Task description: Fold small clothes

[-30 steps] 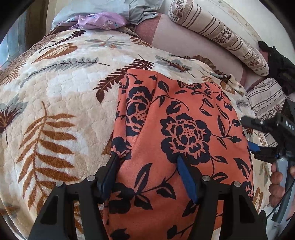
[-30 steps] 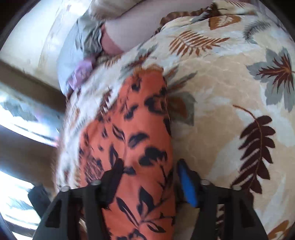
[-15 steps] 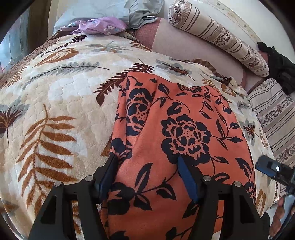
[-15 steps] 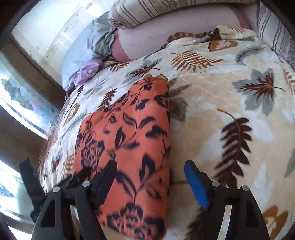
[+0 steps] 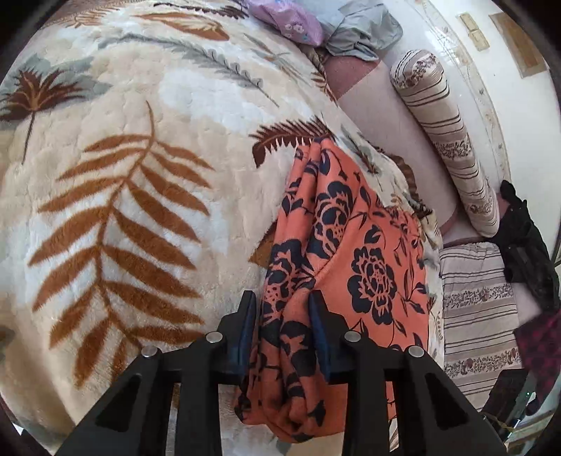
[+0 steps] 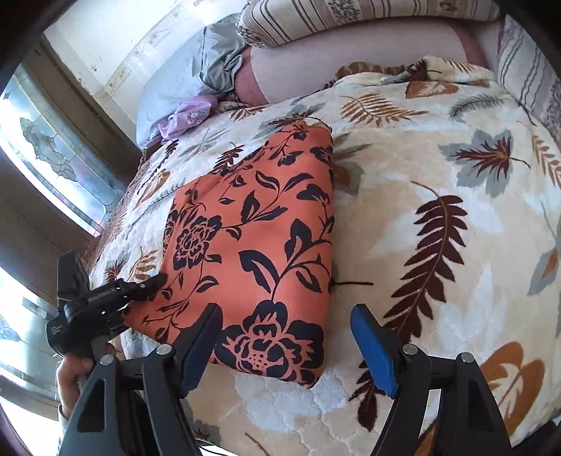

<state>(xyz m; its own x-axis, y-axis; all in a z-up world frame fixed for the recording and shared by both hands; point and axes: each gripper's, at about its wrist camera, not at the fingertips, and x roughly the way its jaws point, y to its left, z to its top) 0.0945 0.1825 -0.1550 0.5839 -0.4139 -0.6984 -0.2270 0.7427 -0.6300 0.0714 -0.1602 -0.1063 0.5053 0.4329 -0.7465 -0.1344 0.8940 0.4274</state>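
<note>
An orange garment with a dark floral print lies folded on a cream blanket with a leaf pattern. My left gripper is shut on the garment's near left edge, and cloth bunches between its fingers. In the right wrist view the garment lies flat. My right gripper is open and empty, just above the garment's near right corner. The left gripper shows there at the garment's left edge.
A striped bolster pillow lies along the wall on the right. Grey and purple clothes are piled at the far end of the bed. A dark object sits at the right edge. A window is on the left.
My right gripper has let go of the garment, opened and pulled back. My left gripper has closed more tightly on the left edge and swung its view to the left.
</note>
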